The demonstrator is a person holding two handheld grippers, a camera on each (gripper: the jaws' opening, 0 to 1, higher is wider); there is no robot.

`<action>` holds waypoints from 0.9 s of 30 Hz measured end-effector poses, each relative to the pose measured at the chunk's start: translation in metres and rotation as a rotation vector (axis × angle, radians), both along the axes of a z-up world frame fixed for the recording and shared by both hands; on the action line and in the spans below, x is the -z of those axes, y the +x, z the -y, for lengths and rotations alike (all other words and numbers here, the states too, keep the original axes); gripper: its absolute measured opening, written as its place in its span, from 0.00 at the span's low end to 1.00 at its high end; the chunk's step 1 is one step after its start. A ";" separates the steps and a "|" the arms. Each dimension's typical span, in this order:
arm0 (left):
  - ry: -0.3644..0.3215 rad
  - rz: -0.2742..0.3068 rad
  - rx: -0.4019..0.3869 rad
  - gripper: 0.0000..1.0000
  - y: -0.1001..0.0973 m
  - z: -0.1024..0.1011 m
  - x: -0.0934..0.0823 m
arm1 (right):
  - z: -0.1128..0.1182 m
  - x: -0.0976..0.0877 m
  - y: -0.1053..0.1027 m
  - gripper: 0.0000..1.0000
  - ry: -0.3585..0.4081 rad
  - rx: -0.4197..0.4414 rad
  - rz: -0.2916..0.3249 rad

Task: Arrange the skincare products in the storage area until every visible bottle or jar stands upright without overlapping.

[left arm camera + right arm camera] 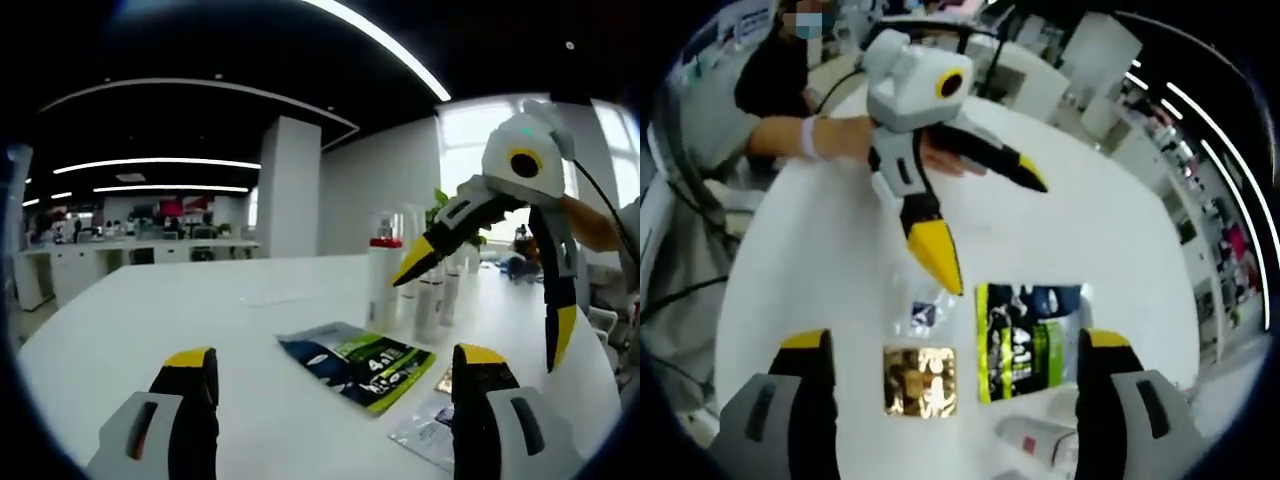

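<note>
White table (pixel 150 320) in an open office, both grippers up.
We see left gripper (pixel 335 385) and right gripper (pixel 952 385) spread, empty; bottles (pixel 420 290) upright near green sachet (pixel 358 364).

Bottles (pixel 428 290) behind sachets (pixel 358 364) on table (pixel 150 320)

We log a row of white bottles (pixel 430 290) standing upright on the white table (pixel 150 320), the nearest red-capped (pixel 384 283); a green sachet (pixel 360 364), gold sachet (pixel 920 381) and clear packet (pixel 922 312) lie flat nearby.
</note>
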State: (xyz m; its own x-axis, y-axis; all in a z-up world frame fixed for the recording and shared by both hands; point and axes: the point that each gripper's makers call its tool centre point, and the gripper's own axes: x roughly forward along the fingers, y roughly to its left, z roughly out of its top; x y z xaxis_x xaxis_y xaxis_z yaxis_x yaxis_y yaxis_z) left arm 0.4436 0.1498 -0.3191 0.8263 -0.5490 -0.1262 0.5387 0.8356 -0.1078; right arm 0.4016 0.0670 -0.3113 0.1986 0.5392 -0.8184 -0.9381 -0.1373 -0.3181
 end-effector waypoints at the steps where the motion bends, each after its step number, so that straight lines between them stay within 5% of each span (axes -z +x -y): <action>1: 0.001 0.001 0.000 0.99 -0.001 0.000 0.000 | -0.002 -0.007 0.005 1.00 0.033 0.005 0.034; 10: -0.009 0.025 -0.061 0.99 0.006 -0.013 -0.006 | -0.014 -0.076 0.019 1.00 0.398 0.020 0.209; 14: -0.025 0.035 -0.087 0.99 0.006 -0.018 -0.010 | 0.000 -0.099 0.021 1.00 0.528 0.050 0.202; 18: -0.053 0.053 -0.098 0.99 0.007 -0.023 -0.017 | 0.015 -0.110 0.024 1.00 0.618 0.061 0.173; 23: -0.118 0.047 -0.081 0.99 0.008 -0.023 -0.023 | 0.047 -0.115 0.034 1.00 0.726 0.027 0.243; 27: -0.085 0.061 -0.094 0.99 0.007 -0.021 -0.024 | 0.077 -0.108 0.045 1.00 0.780 0.138 0.207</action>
State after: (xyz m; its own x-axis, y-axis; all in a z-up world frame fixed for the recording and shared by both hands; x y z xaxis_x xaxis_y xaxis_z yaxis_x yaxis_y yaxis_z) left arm 0.4509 0.1707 -0.2954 0.8791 -0.4757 -0.0303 0.4666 0.8717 -0.1500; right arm 0.4464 -0.0099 -0.2035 0.4102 0.8983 -0.1572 -0.8423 0.3072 -0.4429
